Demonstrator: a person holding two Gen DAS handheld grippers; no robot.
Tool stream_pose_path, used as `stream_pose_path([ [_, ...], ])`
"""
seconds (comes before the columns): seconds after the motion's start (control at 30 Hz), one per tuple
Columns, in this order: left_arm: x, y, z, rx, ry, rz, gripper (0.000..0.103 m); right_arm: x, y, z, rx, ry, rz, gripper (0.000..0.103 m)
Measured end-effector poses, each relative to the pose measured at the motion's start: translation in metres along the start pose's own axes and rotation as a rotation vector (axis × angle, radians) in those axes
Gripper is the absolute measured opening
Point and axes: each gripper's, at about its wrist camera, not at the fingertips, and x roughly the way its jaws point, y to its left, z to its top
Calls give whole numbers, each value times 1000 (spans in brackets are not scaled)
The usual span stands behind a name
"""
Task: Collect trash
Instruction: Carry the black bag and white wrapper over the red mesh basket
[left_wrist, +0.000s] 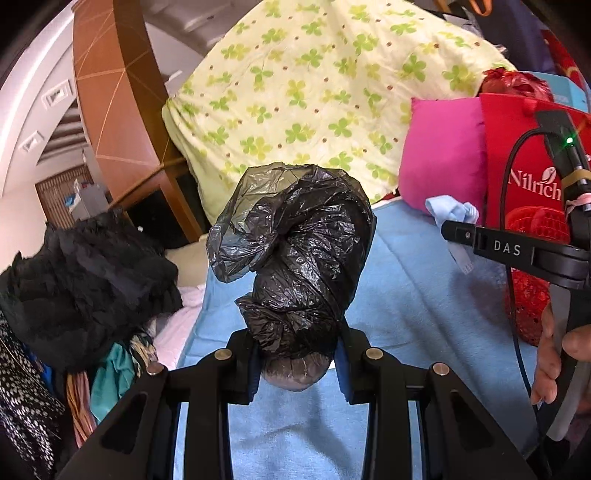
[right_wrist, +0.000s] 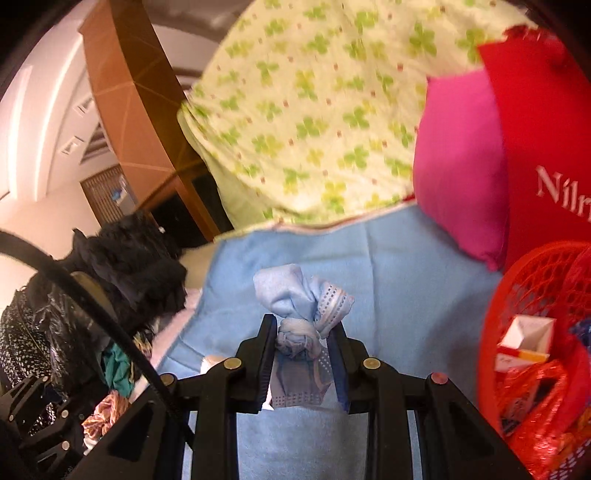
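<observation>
- A bed (left_wrist: 424, 280) under a blue sheet is filling the scene, with a clover-print quilt (left_wrist: 314, 92) heaped at its far edge.
- The left gripper (left_wrist: 295, 363) is clamping a crumpled black plastic bag (left_wrist: 295, 258), carrying it clear of the sheet.
- The right gripper (right_wrist: 301, 363) is pinching a knotted blue face mask (right_wrist: 301, 314), likewise lifted as trash.
- A red mesh basket (right_wrist: 532, 280) at the bed's right edge is already holding packaging, so it is likely the drop point.

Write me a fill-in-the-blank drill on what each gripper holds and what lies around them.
1. The left gripper is shut on a crumpled ___ plastic bag.
2. The right gripper is shut on a knotted light-blue face ___.
3. The mesh basket holding trash at the right is ___.
4. The cushion beside the red bag is ___.

Missing words: black; mask; red; pink
</observation>
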Motion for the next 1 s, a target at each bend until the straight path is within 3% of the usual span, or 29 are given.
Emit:
stream_pose_path([
  [0.33, -19, -12, 12, 24, -38, -15, 35, -61, 3, 0, -47, -137, 15, 30],
  [1.0, -20, -36, 24, 64, -65, -83, 35, -110, -26, -4, -3, -238, 16, 30],
])
